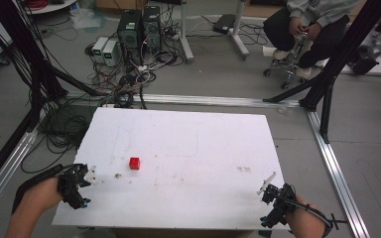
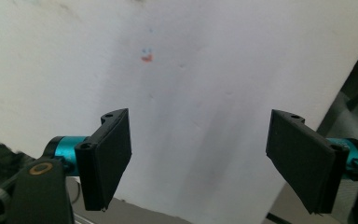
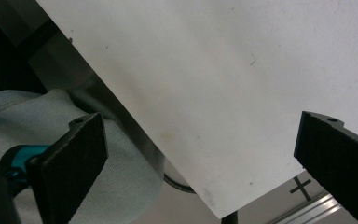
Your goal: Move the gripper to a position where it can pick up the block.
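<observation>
A small red cube [image 1: 135,163] sits on the white table [image 1: 188,144], left of its middle. My left gripper [image 1: 74,186] is held at the table's front left corner, to the left of the cube and apart from it. In the left gripper view its jaws stand wide apart over bare white board, so my left gripper [image 2: 200,158] is open and empty. My right gripper [image 1: 277,198] hovers at the front right corner. In its own view my right gripper [image 3: 205,163] is open, nothing between the jaws.
Brown smudges [image 1: 243,169] mark the board at the right. Black frame posts [image 1: 327,74] and a metal rail [image 1: 337,168] flank the table. Computers [image 1: 139,27] and tangled cables [image 1: 109,84] lie on the floor behind. A seated person [image 1: 310,29] is at the back right.
</observation>
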The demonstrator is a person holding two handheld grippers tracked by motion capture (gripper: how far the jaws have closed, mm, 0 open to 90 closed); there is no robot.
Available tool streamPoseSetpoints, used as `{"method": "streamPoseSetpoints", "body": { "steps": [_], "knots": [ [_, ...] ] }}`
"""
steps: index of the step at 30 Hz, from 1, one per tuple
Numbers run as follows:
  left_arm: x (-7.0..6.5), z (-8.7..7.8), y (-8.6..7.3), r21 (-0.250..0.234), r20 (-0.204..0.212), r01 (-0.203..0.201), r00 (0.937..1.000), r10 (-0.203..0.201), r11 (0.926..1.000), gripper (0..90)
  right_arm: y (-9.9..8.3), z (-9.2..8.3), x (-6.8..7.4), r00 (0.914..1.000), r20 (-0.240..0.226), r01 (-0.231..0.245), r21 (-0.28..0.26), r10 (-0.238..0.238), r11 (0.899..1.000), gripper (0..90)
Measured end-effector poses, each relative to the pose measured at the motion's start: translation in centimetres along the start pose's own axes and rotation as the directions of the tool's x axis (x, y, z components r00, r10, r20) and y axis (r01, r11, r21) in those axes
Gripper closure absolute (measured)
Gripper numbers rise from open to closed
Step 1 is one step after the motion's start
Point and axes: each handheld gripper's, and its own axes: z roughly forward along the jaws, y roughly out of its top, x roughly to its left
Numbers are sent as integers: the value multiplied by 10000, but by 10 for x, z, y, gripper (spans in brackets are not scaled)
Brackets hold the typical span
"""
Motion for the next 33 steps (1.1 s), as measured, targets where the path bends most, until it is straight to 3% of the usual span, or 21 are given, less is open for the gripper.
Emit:
{"method": "streamPoseSetpoints", "body": {
  "steps": [7,10,14,19,20,24,33],
  "knots": [
    [25,-4,22,38,250,-784,9966,783,9969,225,-2,2,-2,10000,-65,-37,3,37,10000,20],
    [35,-4,34,159,362,-1303,9909,1296,9914,225,-3,4,-3,10000,-76,-59,46,59,10000,20],
    [47,-5,49,232,394,-1595,9866,1585,9869,226,-3,5,-4,9999,-95,-57,38,58,10000,20],
    [58,-6,68,221,430,-2131,9763,2120,9768,226,-3,7,-4,9999,-127,-62,90,63,9999,20],
    [61,-6,76,199,418,-2335,9717,2326,9721,226,-3,8,-4,9999,-144,-68,125,70,9999,20],
    [66,-5,87,91,442,-2481,9679,2475,9687,225,-3,8,-4,9999,-127,-31,135,33,9999,20],
    [73,-1,126,21,636,-3114,9484,3107,9503,226,-1,10,-3,9999,-158,4,172,-1,9999,20]
  ]
}}
